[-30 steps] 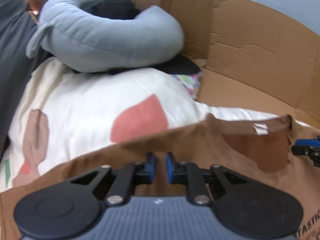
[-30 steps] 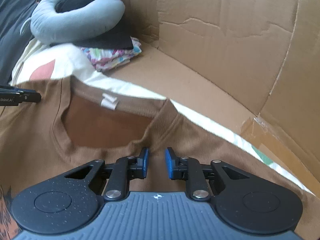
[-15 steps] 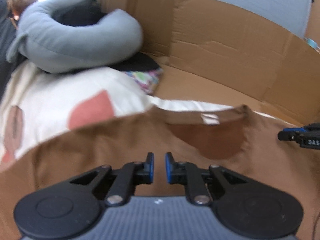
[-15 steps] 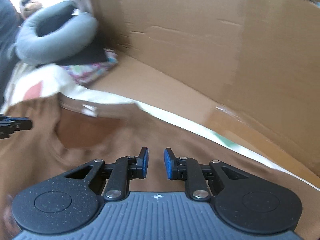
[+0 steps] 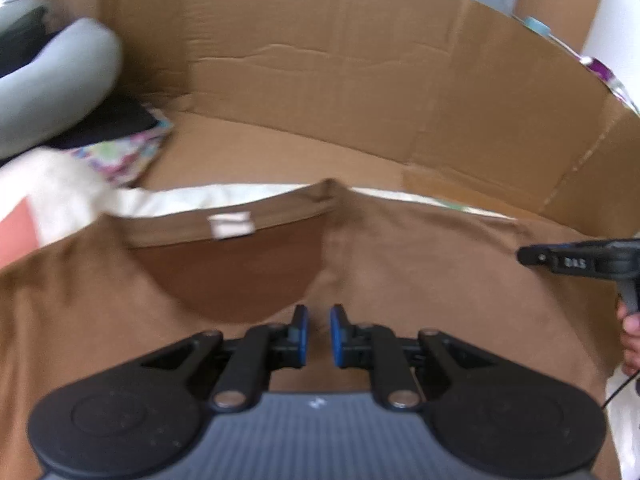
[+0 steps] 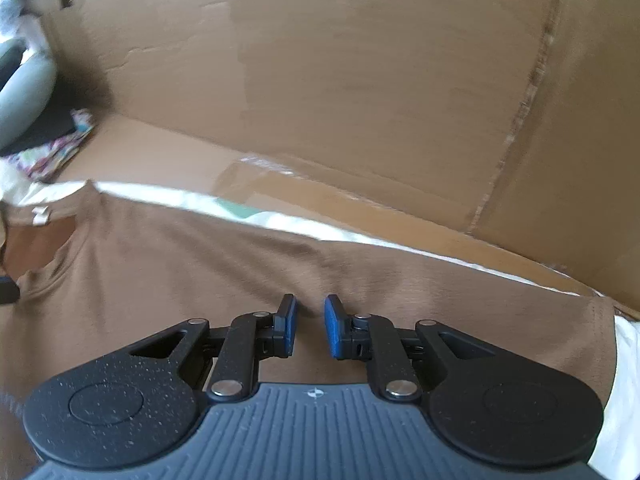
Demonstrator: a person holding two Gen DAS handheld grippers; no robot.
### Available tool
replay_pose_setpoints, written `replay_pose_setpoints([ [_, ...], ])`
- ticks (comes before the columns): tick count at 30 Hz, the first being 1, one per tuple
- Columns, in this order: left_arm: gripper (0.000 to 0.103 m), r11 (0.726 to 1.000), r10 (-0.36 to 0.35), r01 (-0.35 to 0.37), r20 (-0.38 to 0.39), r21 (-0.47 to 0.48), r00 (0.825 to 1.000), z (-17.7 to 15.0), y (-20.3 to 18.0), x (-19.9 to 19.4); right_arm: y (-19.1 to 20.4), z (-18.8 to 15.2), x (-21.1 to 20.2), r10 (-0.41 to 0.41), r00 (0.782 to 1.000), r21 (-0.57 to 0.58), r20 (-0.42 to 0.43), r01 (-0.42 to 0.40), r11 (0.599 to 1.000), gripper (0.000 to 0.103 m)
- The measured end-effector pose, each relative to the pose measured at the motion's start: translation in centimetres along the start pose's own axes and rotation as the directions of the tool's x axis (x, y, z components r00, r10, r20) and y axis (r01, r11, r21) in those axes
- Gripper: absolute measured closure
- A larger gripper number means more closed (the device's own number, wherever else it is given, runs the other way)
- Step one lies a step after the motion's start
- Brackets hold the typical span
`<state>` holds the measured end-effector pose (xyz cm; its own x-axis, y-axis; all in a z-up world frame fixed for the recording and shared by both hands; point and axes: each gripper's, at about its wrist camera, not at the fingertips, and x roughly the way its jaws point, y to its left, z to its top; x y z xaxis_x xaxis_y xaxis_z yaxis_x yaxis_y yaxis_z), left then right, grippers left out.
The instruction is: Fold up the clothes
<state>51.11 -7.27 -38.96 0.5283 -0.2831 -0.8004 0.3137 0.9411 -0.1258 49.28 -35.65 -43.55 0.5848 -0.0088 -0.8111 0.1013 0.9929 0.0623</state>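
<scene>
A wall of brown cardboard (image 5: pixel 360 92) fills the background in both views, its creased panels standing up behind a flat cardboard floor, and a pale sheet (image 5: pixel 60 196) with a reddish patch spreads across the surface in front of it. At the upper left of the left wrist view sits a grey curved cushion (image 5: pixel 52 80), blurred, with a dark cloth and a colourful patterned fabric (image 5: pixel 124 156) tucked under it. Now the main item: a brown T-shirt (image 5: pixel 420 264) stretches across the middle and lower part of both frames, neckline up, its white label (image 5: pixel 232 224) showing just inside the collar, left of centre in the left wrist view. The left gripper (image 5: pixel 319 330) sits low in the centre, just under the neck opening, blue pads drawn close with a narrow gap, brown cloth running up between them; whether the pads actually press on it, I cannot tell. Over in the right wrist view, the right gripper (image 6: pixel 310 326) sits at the shoulder area of the shirt (image 6: pixel 360 276), pads likewise close but apart, fabric puckering toward the gap; a grip cannot be confirmed. At the right edge of the left view the right gripper's black body pokes in, with a person's fingers (image 5: pixel 632 332) beneath it.
</scene>
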Motion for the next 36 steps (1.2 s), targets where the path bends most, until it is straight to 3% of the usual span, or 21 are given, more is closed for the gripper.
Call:
replay_pose_setpoints([
  [5, 0.09, 0.997, -0.014, 0.016, -0.023, 0.07, 1.0, 0.2, -2.5, 1.8, -1.0, 0.3, 1.2, 0.016, 0.999, 0.029, 0.031, -0.017, 0.999, 0.082],
  [10, 0.09, 0.995, 0.027, -0.022, -0.05, 0.094, 0.998, 0.0, -3.1, 3.1, -1.3, 1.3, 2.4, 0.037, 0.998, 0.084, 0.053, -0.041, 0.996, 0.082],
  [19, 0.09, 0.996, 0.038, -0.039, 0.017, 0.086, 0.999, 0.7, -4.1, 2.5, -2.2, 2.9, 3.3, 0.053, 0.996, 0.184, 0.072, -0.066, 0.981, 0.082],
  [29, 0.082, 0.995, -0.051, 0.05, 0.014, 0.084, 0.999, 0.1, -5.8, 1.0, -5.3, -0.6, -3.5, 0.121, 0.99, 0.261, 0.079, -0.137, 0.955, 0.063],
  [36, 0.077, 0.994, -0.086, 0.083, 0.027, 0.077, 0.996, 0.0, -7.0, 0.3, -8.9, -4.8, -8.3, 0.085, 0.994, 0.364, 0.068, -0.104, 0.925, 0.063],
])
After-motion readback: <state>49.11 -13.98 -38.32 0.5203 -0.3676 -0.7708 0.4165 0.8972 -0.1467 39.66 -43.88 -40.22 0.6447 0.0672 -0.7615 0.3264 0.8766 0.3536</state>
